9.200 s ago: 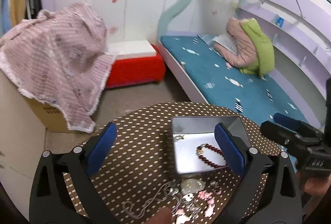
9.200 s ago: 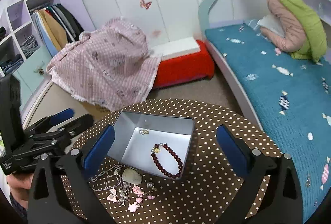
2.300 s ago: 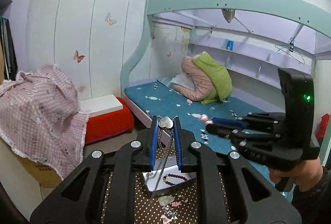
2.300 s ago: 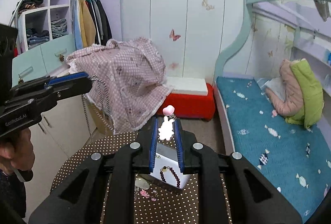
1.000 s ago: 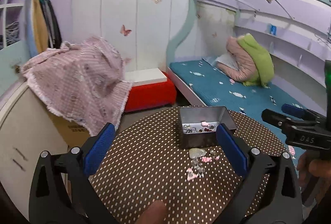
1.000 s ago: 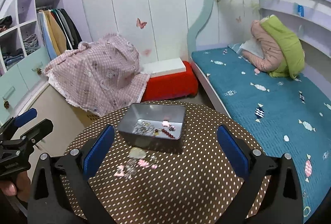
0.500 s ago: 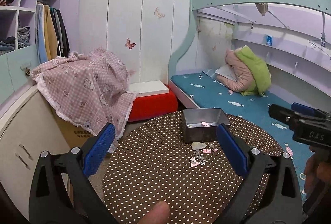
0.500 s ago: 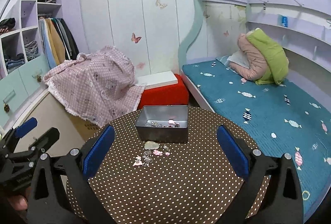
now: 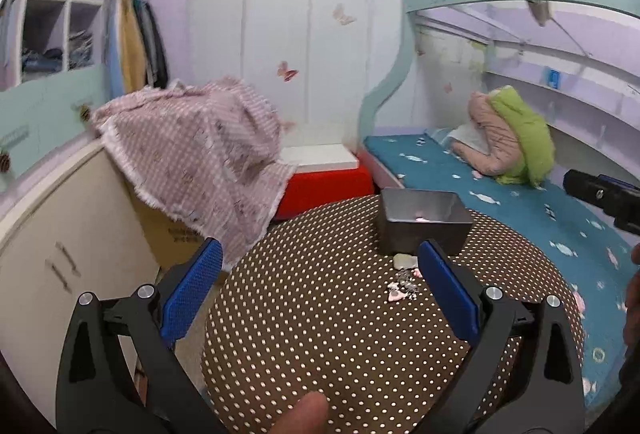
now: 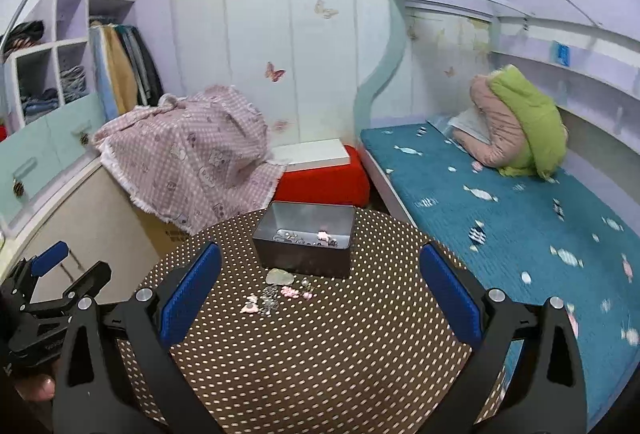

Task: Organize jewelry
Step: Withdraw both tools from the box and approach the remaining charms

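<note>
A grey metal tin [image 10: 304,246] stands at the far side of a round brown polka-dot table [image 10: 320,354]. Chains, dark beads and a pink charm lie inside it. Loose pieces rest on the cloth in front of the tin: a pale stone [image 10: 280,277], pink charms [image 10: 290,292] and small silver bits [image 10: 268,302]. The same tin [image 9: 420,230] and loose pieces [image 9: 402,284] show in the left wrist view. My left gripper [image 9: 320,294] and my right gripper [image 10: 320,294] both stand open, empty, held back above the near part of the table.
A bed with a teal cover [image 10: 500,209] runs along the right. A red bench [image 10: 324,177] and a box under a pink checked cloth [image 10: 188,157] stand behind the table. A cream cabinet [image 9: 60,254] is at the left. A thumb tip [image 9: 300,414] shows at the bottom.
Both grippers have pulled back and up from the table, so the tin and loose pieces look smaller. Earlier each gripper was shut on a piece; both are open now, and the tin holds more.
</note>
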A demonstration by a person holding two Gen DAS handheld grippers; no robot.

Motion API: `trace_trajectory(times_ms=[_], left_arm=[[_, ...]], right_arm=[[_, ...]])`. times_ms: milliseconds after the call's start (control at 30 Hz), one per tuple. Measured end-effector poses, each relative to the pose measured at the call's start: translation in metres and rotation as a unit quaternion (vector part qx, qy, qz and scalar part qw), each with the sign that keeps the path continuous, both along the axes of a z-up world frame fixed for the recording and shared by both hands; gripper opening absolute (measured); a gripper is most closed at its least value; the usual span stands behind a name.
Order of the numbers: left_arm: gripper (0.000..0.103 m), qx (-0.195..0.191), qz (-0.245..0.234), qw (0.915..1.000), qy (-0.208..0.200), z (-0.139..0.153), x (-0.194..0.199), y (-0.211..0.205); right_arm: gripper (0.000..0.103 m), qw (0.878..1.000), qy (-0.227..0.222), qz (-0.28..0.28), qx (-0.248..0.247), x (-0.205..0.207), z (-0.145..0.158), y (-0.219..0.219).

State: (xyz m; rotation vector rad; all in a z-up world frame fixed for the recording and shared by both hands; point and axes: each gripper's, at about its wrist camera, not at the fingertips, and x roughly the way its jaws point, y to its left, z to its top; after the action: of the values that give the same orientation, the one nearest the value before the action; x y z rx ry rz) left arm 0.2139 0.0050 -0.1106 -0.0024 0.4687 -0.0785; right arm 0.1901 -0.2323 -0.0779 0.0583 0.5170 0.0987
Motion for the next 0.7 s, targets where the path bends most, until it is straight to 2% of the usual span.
trace_trajectory(times_ms=[133, 267, 467, 700], left_arm=[[0.098, 0.006, 0.030, 0.9992, 0.025, -0.016, 0.010, -0.009], [0.098, 0.016, 0.023, 0.9984, 0.050, -0.035, 0.027, -0.022], [0.098, 0.031, -0.015, 0.9943, 0.101, -0.074, 0.066, -0.035], [0.098, 0.044, -0.064, 0.9833, 0.165, -0.118, 0.118, -0.051]], right_arm=[[0.096, 1.000, 0.019, 0.018, -0.006, 0.017, -0.013, -0.013], [0.096, 0.999, 0.045, 0.021, 0.002, 0.036, -0.031, -0.025], [0.096, 0.997, 0.077, 0.008, 0.014, 0.047, -0.054, -0.028], [0.096, 0.993, 0.114, -0.020, 0.023, 0.055, -0.078, -0.026]])
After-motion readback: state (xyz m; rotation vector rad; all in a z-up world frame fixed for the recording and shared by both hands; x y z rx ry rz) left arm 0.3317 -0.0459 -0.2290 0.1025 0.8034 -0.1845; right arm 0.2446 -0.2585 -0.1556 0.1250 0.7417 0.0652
